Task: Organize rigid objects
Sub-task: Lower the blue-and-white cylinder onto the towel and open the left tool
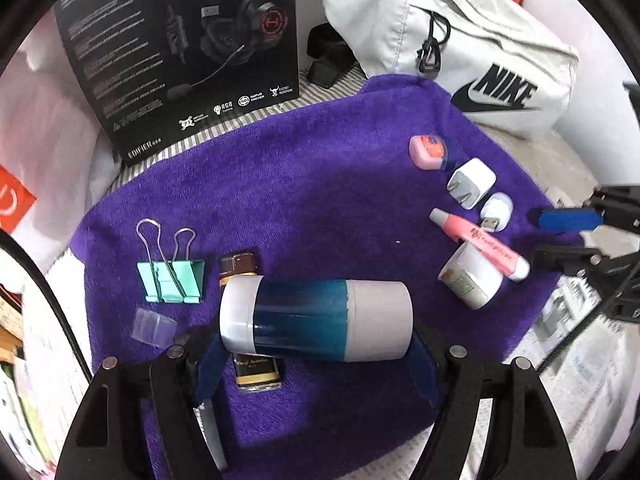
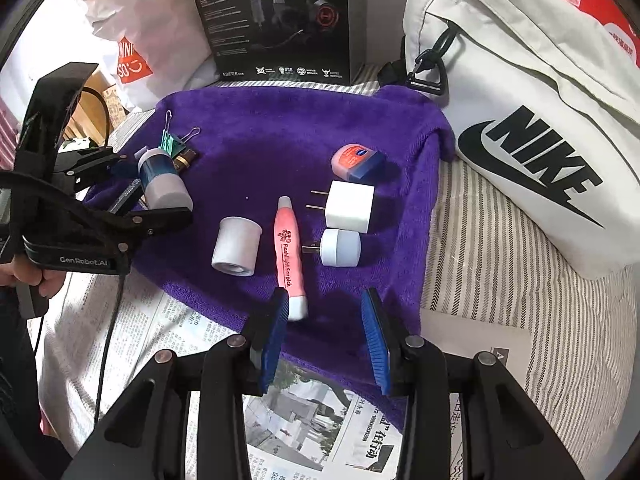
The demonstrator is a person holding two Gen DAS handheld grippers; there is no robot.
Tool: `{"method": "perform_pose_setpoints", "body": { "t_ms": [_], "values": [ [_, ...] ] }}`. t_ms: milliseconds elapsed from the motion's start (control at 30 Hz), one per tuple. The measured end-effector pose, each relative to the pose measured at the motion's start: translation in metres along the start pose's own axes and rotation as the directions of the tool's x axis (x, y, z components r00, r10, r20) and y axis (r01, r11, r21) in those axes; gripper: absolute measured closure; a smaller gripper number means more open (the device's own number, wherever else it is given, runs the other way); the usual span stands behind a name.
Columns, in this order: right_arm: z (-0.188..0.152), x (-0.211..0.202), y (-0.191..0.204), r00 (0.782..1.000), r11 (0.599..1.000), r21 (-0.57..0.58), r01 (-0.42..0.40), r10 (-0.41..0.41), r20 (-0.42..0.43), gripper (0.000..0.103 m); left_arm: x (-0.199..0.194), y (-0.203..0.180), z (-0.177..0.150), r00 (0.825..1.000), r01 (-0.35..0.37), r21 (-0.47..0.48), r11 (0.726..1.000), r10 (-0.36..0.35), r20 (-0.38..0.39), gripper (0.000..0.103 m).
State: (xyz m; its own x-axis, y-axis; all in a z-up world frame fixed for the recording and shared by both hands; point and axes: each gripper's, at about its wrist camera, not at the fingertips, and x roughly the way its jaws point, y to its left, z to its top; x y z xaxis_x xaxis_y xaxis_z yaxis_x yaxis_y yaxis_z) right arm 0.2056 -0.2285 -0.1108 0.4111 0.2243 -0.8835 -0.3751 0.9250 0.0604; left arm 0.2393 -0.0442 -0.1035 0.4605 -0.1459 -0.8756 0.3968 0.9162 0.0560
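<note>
My left gripper (image 1: 316, 338) is shut on a white and blue bottle (image 1: 316, 320), gripped end to end and lying crosswise just above the purple towel (image 1: 304, 184). A brown and gold lighter (image 1: 240, 268) lies partly hidden beneath the bottle, with a green binder clip (image 1: 170, 280) beside it. In the right wrist view my right gripper (image 2: 326, 296) stands open over the towel's near edge with nothing between its pads. The end of a pink pen (image 2: 288, 252) lies right by its left finger (image 2: 276, 332). Beyond are a white jar (image 2: 236, 248), a white charger (image 2: 350, 206), a small USB light (image 2: 340, 248) and a pink tin (image 2: 356, 160).
A black headphone box (image 2: 276, 20) stands behind the towel and a white Nike bag (image 2: 520, 120) lies at the right. Newspaper (image 2: 320, 432) covers the striped sheet (image 2: 500, 260) in front. A small clear plastic piece (image 1: 154, 326) lies near the clip. A hand (image 2: 24, 280) holds the left gripper (image 2: 148, 194).
</note>
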Motion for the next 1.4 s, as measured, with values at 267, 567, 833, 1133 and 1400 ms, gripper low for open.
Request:
{"method": "perform_pose_setpoints", "body": {
  "t_ms": [267,567,833,1133,1400],
  "values": [
    [-0.003,-0.003,-0.002,1.0,1.0,0.007,-0.004,0.004,0.002,0.064,0.002,-0.012,0.002,0.998,-0.065,0.091,0.994,0.066,0.0,0.026],
    [-0.008,-0.012,-0.003,1.0,1.0,0.014,-0.01,0.01,0.016,0.064,0.003,-0.005,0.004,0.998,-0.052,0.059,0.997,0.054,-0.026,0.017],
    [-0.01,-0.015,-0.002,0.999,1.0,0.023,-0.02,0.02,0.027,0.06,0.002,0.003,0.0,0.998,-0.028,0.004,1.0,0.028,-0.064,0.012],
    [-0.015,-0.023,0.0,0.999,0.999,0.043,-0.02,0.018,0.045,0.055,-0.019,0.006,-0.011,0.996,-0.073,-0.005,0.997,0.073,-0.059,0.007],
    [-0.018,-0.029,0.007,0.997,0.996,0.084,-0.03,0.025,0.067,0.046,-0.052,0.015,-0.03,0.996,-0.086,-0.107,0.991,0.086,-0.008,0.0]
  ]
}}
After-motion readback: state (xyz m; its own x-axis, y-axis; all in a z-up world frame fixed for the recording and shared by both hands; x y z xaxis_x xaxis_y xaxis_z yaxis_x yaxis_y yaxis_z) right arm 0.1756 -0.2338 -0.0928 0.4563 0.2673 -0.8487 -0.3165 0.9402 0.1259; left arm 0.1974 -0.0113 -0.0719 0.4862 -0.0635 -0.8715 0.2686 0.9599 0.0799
